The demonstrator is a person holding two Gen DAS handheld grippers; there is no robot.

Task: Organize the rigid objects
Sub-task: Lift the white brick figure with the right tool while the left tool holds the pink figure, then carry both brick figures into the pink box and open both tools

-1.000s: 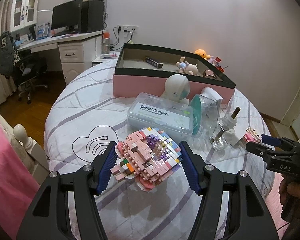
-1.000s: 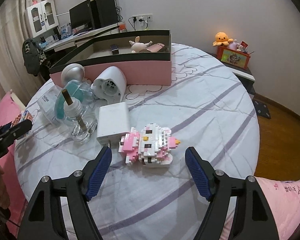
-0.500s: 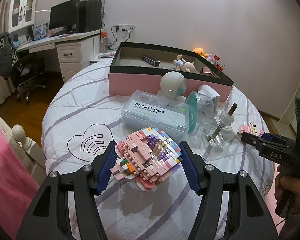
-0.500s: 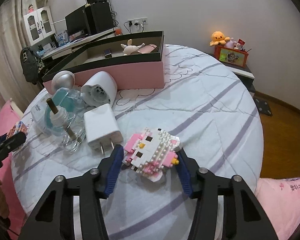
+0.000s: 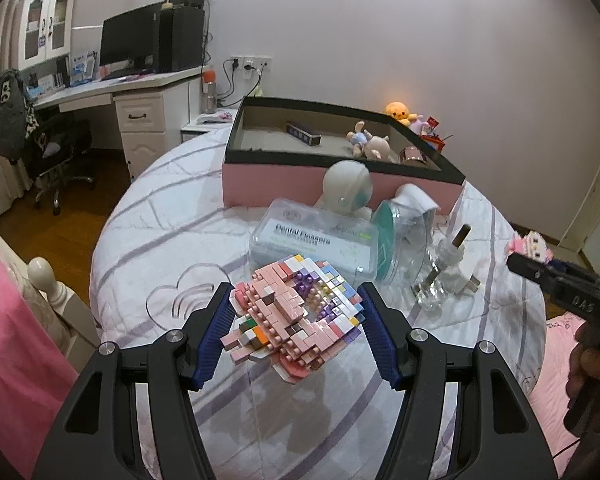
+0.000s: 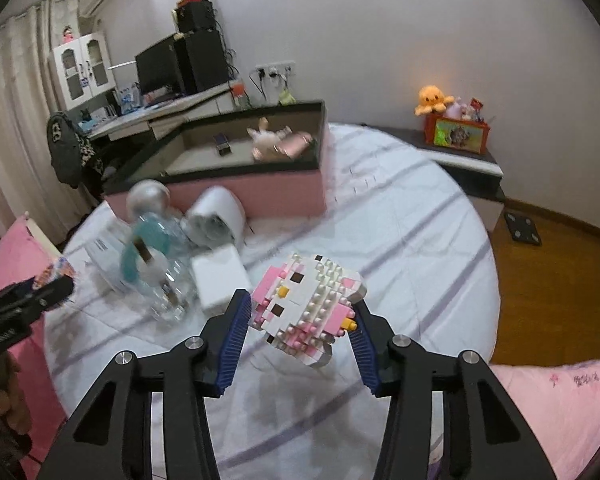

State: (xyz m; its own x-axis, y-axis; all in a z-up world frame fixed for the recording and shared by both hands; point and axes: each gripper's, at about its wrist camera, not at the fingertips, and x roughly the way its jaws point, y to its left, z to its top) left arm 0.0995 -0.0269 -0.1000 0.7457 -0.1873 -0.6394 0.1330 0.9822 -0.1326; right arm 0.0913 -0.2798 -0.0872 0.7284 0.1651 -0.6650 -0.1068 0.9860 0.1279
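Note:
My left gripper (image 5: 296, 320) is shut on a pink and pastel brick figure (image 5: 292, 316), held above the bed. My right gripper (image 6: 298, 320) is shut on a white and pink brick cat figure (image 6: 308, 304), lifted off the bedspread; this figure also shows at the right edge of the left wrist view (image 5: 530, 245). The pink box with a black rim (image 5: 340, 184) stands at the far side; it holds a plush toy (image 5: 366, 144), a dark bar (image 5: 303, 134) and a small rose-coloured item (image 5: 412, 155). It shows in the right wrist view too (image 6: 244, 192).
On the round bed lie a dental flosser case (image 5: 312, 240), a white round-headed figure (image 5: 346, 188), a clear jar with teal lid (image 5: 400, 244), a glass bottle with a wick (image 5: 436, 280), a white charger (image 6: 220, 280) and a white cylinder (image 6: 216, 224). A desk (image 5: 112, 88) stands at back left.
My right gripper closed on the brick cat figure and lifted it off the bed. My left gripper still holds its brick figure and has shifted slightly.

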